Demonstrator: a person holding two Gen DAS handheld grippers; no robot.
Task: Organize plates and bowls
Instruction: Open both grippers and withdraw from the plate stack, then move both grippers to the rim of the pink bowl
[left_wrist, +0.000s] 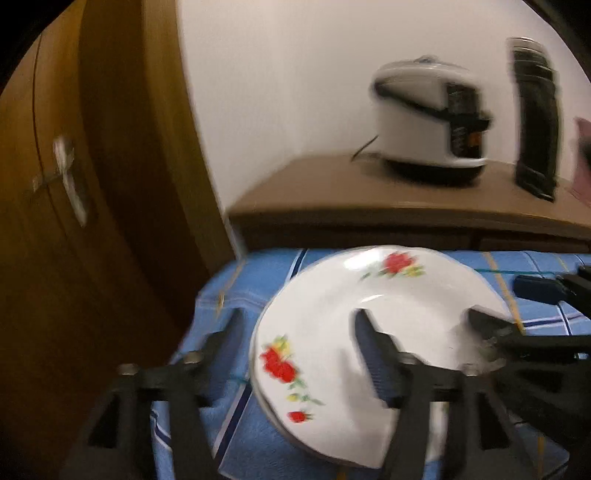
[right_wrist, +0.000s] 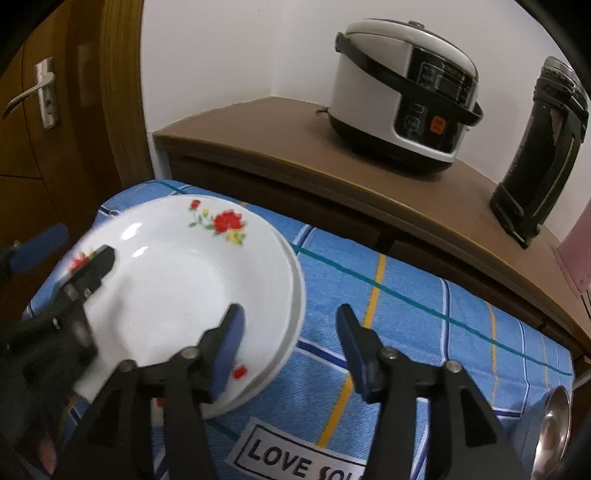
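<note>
1. Right gripper (right_wrist: 290, 341): nearest the right wrist camera. Black frame, blue-padded fingers (right_wrist: 229, 350) set apart and gripping nothing. One finger hangs over the plate's near rim, the other over bare cloth; the plate's edge lies between them.
2. Left gripper (left_wrist: 301, 349): fingers spread wide and empty, straddling the plate's left rim, one over the plate, one over the cloth. View blurred.
3. Plates (right_wrist: 192, 284): white, red flower print, stacked; at least two rims show. They rest on the cloth at its left end.
4. Cloth (right_wrist: 424, 314): blue check, lettered "LOVE SO...".
5. Steel bowl (right_wrist: 550, 435): on the cloth's right edge, well apart from the plates.
6. Desk (right_wrist: 332, 173): brown, behind the cloth, carrying a rice cooker (right_wrist: 402, 92) and black flask (right_wrist: 539, 147).
7. Wooden door (right_wrist: 44, 110): left, lever handle.
</note>
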